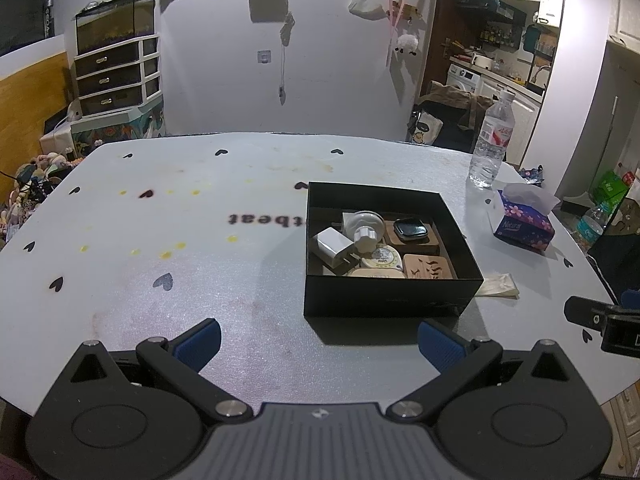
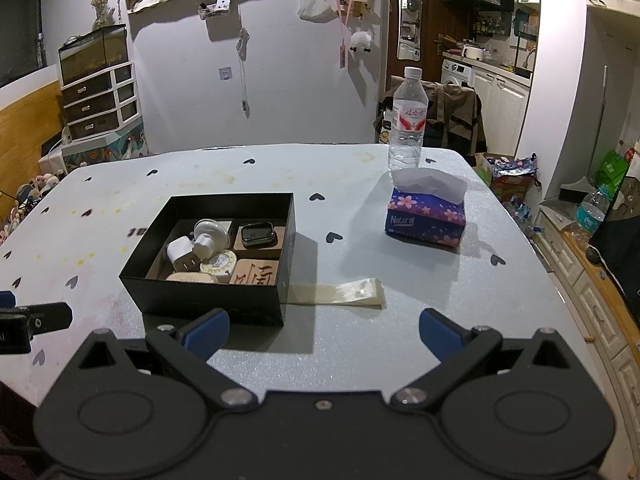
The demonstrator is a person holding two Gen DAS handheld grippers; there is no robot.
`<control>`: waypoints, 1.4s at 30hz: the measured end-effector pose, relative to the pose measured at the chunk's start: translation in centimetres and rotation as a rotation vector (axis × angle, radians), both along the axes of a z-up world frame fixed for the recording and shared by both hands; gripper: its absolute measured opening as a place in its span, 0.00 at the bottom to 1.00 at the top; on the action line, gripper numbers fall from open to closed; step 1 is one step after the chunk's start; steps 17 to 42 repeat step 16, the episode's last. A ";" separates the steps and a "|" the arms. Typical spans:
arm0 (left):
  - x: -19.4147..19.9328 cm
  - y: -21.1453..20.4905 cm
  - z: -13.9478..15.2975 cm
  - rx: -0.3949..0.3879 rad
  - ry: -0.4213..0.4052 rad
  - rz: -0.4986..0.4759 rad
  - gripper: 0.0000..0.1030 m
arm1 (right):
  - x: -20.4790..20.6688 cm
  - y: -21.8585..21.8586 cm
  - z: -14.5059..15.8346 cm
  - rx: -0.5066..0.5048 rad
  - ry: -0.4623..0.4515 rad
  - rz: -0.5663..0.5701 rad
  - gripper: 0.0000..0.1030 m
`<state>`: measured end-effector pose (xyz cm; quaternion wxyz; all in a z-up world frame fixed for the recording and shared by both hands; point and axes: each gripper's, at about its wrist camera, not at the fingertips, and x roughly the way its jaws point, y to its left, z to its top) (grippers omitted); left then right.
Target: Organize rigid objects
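Black box [image 2: 208,280] is holding every item; both hand-held grippers [image 1: 318,346] [image 2: 324,336] are hovering wide open, empty; best retreating clear.

Home dining area, washing machine [image 2: 456,73], drawer unit [image 1: 116,74], kitchen cabinets [image 2: 500,98]

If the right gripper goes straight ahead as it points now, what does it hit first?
Probably nothing soon: the right gripper points between the black box and the tissue pack, over a flat plastic strip. Depth is uncertain.
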<state>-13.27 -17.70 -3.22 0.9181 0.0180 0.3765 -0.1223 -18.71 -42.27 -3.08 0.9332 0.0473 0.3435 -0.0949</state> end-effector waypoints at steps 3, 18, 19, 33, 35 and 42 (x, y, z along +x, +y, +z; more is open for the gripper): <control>-0.1 0.0 0.2 0.002 -0.006 -0.001 1.00 | 0.0 0.0 0.0 -0.001 -0.001 0.000 0.99; -0.2 0.0 0.3 0.006 -0.008 -0.006 1.00 | -0.1 0.0 0.0 0.000 -0.001 0.001 0.99; -0.2 0.0 0.3 0.006 -0.008 -0.006 1.00 | -0.1 0.0 0.0 0.000 -0.001 0.001 0.99; -0.2 0.0 0.3 0.006 -0.008 -0.006 1.00 | -0.1 0.0 0.0 0.000 -0.001 0.001 0.99; -0.2 0.0 0.3 0.006 -0.008 -0.006 1.00 | -0.1 0.0 0.0 0.000 -0.001 0.001 0.99; -0.2 0.0 0.3 0.006 -0.008 -0.006 1.00 | -0.1 0.0 0.0 0.000 -0.001 0.001 0.99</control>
